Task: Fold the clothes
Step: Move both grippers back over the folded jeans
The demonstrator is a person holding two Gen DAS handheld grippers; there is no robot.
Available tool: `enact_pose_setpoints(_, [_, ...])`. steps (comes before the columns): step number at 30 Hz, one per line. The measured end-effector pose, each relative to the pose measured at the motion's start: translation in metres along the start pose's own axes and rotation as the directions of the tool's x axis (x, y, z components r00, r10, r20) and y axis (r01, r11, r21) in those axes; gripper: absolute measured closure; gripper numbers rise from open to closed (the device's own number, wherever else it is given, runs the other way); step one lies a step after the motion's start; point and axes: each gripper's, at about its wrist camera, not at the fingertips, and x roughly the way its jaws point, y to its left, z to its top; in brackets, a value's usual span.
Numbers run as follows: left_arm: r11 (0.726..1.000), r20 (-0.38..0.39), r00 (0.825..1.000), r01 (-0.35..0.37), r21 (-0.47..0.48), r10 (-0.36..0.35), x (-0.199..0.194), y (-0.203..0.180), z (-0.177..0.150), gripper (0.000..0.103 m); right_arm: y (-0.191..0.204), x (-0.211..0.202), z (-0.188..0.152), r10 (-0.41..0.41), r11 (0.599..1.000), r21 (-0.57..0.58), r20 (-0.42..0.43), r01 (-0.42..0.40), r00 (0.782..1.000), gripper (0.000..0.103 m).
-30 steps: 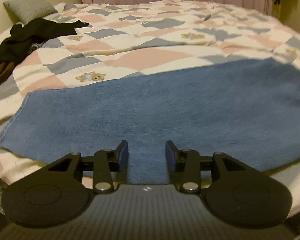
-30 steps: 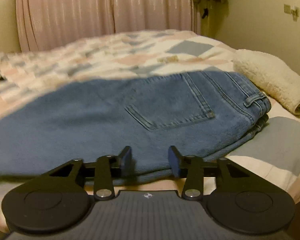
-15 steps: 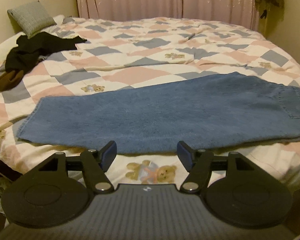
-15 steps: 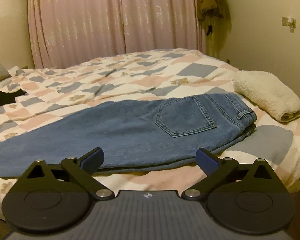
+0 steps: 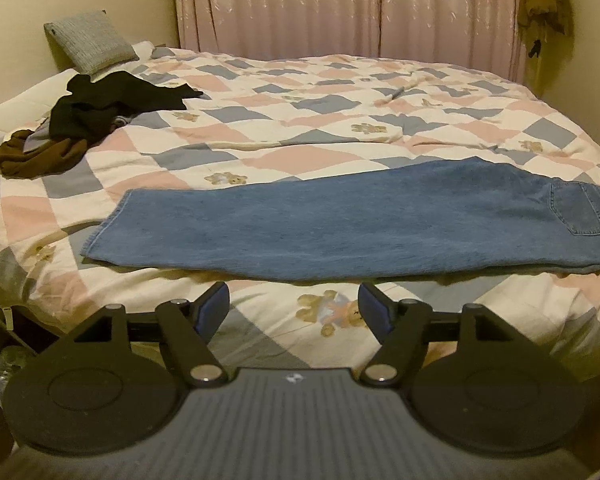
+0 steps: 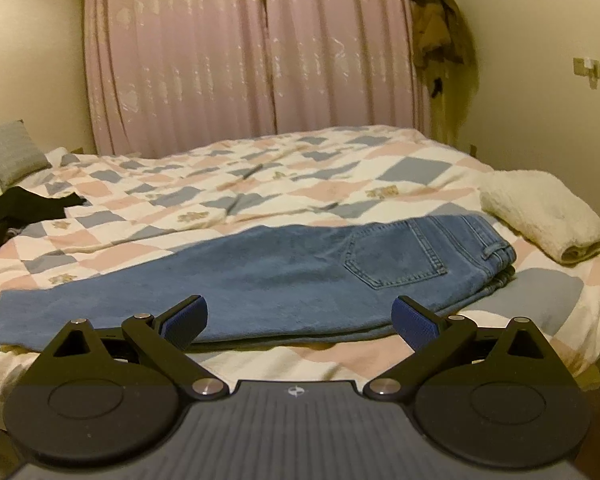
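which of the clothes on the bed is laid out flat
The blue jeans, stretched flat across the quilt's near edge, just ahead of both open grippers. The black garment and brown garment lie crumpled near the grey pillow.

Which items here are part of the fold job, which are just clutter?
Job: jeans, left tool, right tool, both open and clear of the denim.
Clutter: black garment, brown garment, grey pillow, cream towel, quilt.
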Motion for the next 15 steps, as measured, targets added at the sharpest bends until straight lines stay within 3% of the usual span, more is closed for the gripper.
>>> enact_pose_setpoints(5, [1.0, 0.01, 1.0, 0.016, -0.015, -0.016, -0.009, 0.014, -0.009, 0.035, 0.01, -0.007, -0.001, 0.021, 1.0, -0.003, 0.004, -0.021, 1.0, 0.002])
enact_pose_setpoints(10, [0.99, 0.014, 0.997, 0.075, -0.116, -0.074, 0.002, 0.046, -0.019, 0.035, 0.024, 0.007, -0.005, 0.048, 0.998, -0.035, -0.031, -0.049, 0.998, 0.002])
enact_pose_setpoints(15, [0.932, 0.04, 0.995, 0.098, -0.349, -0.09, 0.036, 0.118, -0.03, 0.036, 0.035, 0.04, -0.014, 0.038, 0.997, -0.067, -0.119, -0.046, 0.992, 0.002])
